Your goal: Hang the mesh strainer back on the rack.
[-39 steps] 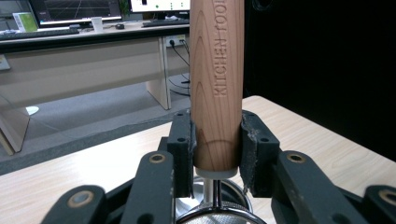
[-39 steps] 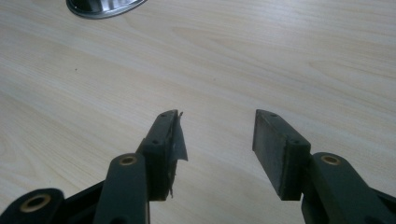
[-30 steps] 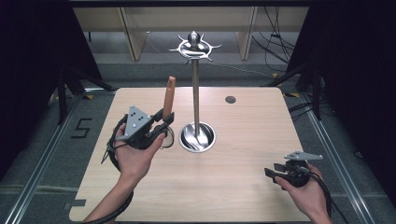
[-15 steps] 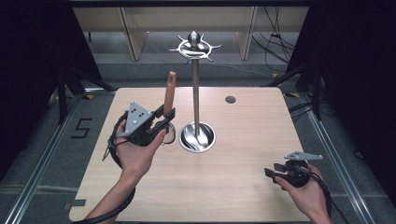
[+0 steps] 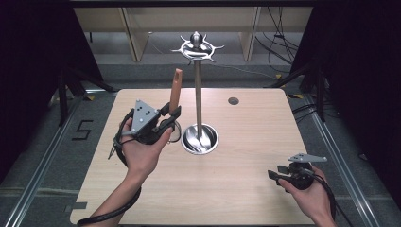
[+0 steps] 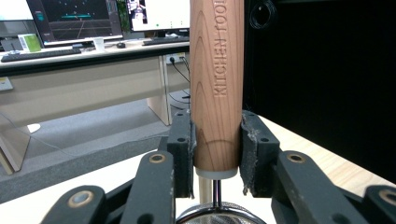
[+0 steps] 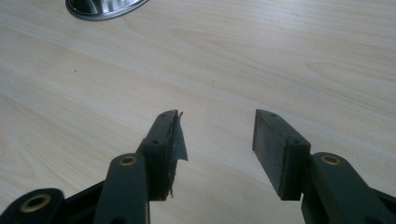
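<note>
My left gripper [image 5: 171,112] is shut on a wooden-handled kitchen tool [image 5: 176,90], held upright above the left half of the table, just left of a metal utensil stand [image 5: 198,94]. In the left gripper view the jaws of my left gripper [image 6: 216,140] clamp the lower end of the handle [image 6: 216,70], which reads "KITCHEN TOOL". A thin metal stem and a round metal rim [image 6: 217,215] show below it. The stand has a round shiny base [image 5: 200,138] and a ring of hooks [image 5: 197,47] on top. My right gripper [image 5: 274,171] rests low at the front right, open, with bare table between its jaws [image 7: 217,135].
The light wooden table [image 5: 246,189] has a small dark round hole [image 5: 233,100] at its back right. The stand's base [image 7: 100,7] shows at the top left of the right gripper view. Dark drapes flank the table, with desks and cables behind it.
My left gripper has lifted the tool slightly and carried it a little right, toward the stand. The right gripper has stayed still.
</note>
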Demonstrator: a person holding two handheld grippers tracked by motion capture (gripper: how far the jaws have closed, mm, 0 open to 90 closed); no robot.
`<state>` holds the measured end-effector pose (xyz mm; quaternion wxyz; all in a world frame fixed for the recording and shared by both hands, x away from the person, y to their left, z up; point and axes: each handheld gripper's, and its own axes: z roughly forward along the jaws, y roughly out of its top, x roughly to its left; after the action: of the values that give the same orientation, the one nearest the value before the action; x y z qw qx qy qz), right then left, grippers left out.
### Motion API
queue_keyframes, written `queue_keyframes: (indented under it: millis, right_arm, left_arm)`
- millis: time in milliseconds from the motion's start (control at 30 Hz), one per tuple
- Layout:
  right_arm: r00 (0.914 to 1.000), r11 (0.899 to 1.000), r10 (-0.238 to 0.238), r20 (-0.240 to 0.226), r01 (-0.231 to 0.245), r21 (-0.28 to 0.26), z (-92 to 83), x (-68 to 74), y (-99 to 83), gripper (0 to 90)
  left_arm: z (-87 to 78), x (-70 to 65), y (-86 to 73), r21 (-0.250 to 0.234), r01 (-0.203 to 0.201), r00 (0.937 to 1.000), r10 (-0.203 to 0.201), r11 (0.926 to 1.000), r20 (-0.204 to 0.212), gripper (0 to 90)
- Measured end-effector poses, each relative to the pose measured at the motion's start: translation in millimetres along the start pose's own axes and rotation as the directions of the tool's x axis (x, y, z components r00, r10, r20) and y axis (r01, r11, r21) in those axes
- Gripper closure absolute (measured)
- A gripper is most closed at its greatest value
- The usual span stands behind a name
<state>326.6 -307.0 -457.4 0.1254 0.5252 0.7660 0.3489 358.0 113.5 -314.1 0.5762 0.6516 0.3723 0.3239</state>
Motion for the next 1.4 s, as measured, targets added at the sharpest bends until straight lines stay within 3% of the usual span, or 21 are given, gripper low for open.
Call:
queue_keyframes:
  millis: [33, 133, 167, 367, 433, 533, 567, 600, 633, 667, 800, 833, 867, 967, 1067, 1100, 1167, 1200, 1333, 1400]
  right_arm:
    - [1.0000, 1.000, 0.000, 0.000, 0.000, 0.000, 0.0, 0.0, 0.0, 51.6]
    - [1.0000, 1.000, 0.001, -0.004, -0.001, -0.006, 0.1, -0.1, -0.4, 51.6]
    - [1.0000, 1.000, -0.006, 0.000, 0.006, -0.006, -0.2, -0.3, -0.2, 51.6]
    - [1.0000, 1.000, 0.005, -0.001, -0.005, -0.001, -0.1, 0.0, -0.1, 51.6]
    - [1.0000, 1.000, 0.003, 0.003, -0.003, 0.003, -0.2, -0.3, -0.1, 51.6]
    - [1.0000, 1.000, 0.003, 0.004, -0.003, 0.002, -0.3, -0.3, -0.2, 51.6]
    - [1.0000, 1.000, -0.002, 0.004, 0.002, 0.000, -0.2, -0.6, -0.3, 51.6]
    - [1.0000, 1.000, 0.000, 0.003, 0.000, 0.000, -0.1, -0.4, -0.3, 51.6]
    - [1.0000, 1.000, -0.001, 0.003, 0.001, 0.000, 0.0, -0.4, -0.3, 51.6]
    - [1.0000, 1.000, -0.001, 0.002, 0.001, 0.000, 0.0, -0.2, -0.3, 51.6]
    - [1.0000, 1.000, -0.001, 0.002, 0.001, 0.000, 0.2, -0.3, -0.3, 51.6]
    - [1.0000, 1.000, 0.007, 0.004, -0.007, 0.004, 0.2, -0.3, -0.4, 51.6]
    - [0.9985, 0.998, -0.053, 0.012, 0.053, -0.016, 2.5, -4.9, -0.8, 51.6]
    - [1.0000, 1.000, 0.003, 0.005, -0.003, 0.004, 0.4, -1.0, -0.1, 51.6]
    - [1.0000, 1.000, -0.002, 0.004, 0.002, 0.000, 0.8, -1.2, 0.0, 51.6]
    - [0.9988, 0.999, -0.047, 0.013, 0.048, -0.016, 2.2, -4.5, -0.8, 51.6]
    - [0.9989, 0.999, -0.045, 0.011, 0.045, -0.013, 2.0, -4.2, -0.7, 51.6]
    - [0.9987, 0.999, -0.049, 0.011, 0.049, -0.014, 2.1, -4.6, -0.6, 51.6]
    - [0.9990, 0.999, -0.043, 0.011, 0.044, -0.014, 2.0, -4.3, -0.7, 51.6]
    - [1.0000, 1.000, -0.004, 0.004, 0.004, -0.003, 0.9, -1.7, -0.2, 51.6]
  left_arm:
    - [0.4, 0.4, 0.6, -0.006, -0.021, 0.9998, 0.021, 0.9998, -0.007, 68.2]
    - [2.2, -2.3, 0.7, -0.011, 0.000, 1.0000, 0.000, 0.9999, -0.003, 68.2]
    - [2.7, -1.4, 1.5, -0.018, -0.020, 0.9997, 0.019, 0.9996, -0.011, 68.2]
    - [5.5, -2.8, 2.5, -0.029, 0.009, 0.9998, -0.010, 0.9995, -0.016, 68.2]
    - [6.3, -1.6, 3.1, -0.034, -0.008, 0.9997, 0.007, 0.9994, -0.022, 68.2]
    - [7.3, -3.1, 2.7, -0.030, 0.018, 0.9997, -0.018, 0.9994, -0.017, 68.2]
    - [8.1, -2.2, 3.1, -0.037, 0.001, 0.9997, -0.002, 0.9993, -0.023, 68.2]
    - [9.2, -3.6, 2.5, -0.031, 0.020, 0.9996, -0.020, 0.9993, -0.019, 68.2]
    - [9.9, -2.8, 3.0, -0.037, 0.002, 0.9997, -0.002, 0.9993, -0.022, 68.2]
    - [10.3, -4.0, 2.8, -0.032, 0.017, 0.9997, -0.018, 0.9993, -0.018, 68.2]
    - [12.1, -4.9, 4.8, -0.042, 0.019, 0.9995, -0.020, 0.9989, -0.023, 68.2]
    - [12.7, -3.4, 6.0, -0.051, -0.003, 0.9996, 0.002, 0.9987, -0.030, 68.2]
    - [13.1, -4.5, 6.4, -0.046, 0.013, 0.9996, -0.014, 0.9988, -0.026, 68.2]
    - [14.2, -4.5, 9.2, -0.054, 0.017, 0.9993, -0.019, 0.9984, -0.031, 68.2]
    - [14.6, -5.4, 11.4, -0.061, 0.010, 0.9993, -0.012, 0.9981, -0.034, 68.2]
    - [14.7, -6.0, 12.1, -0.061, 0.009, 0.9993, -0.011, 0.9981, -0.035, 68.2]
    - [15.8, -5.9, 13.8, -0.068, -0.015, 0.9990, 0.012, 0.9976, -0.044, 68.2]
    - [16.4, -7.5, 13.7, -0.065, 0.004, 0.9991, -0.007, 0.9979, -0.041, 68.2]
    - [19.2, -8.4, 13.6, -0.064, 0.004, 0.9990, -0.007, 0.9979, -0.045, 68.2]
    - [20.3, -8.8, 13.4, -0.063, 0.001, 0.9990, -0.004, 0.9980, -0.045, 68.2]
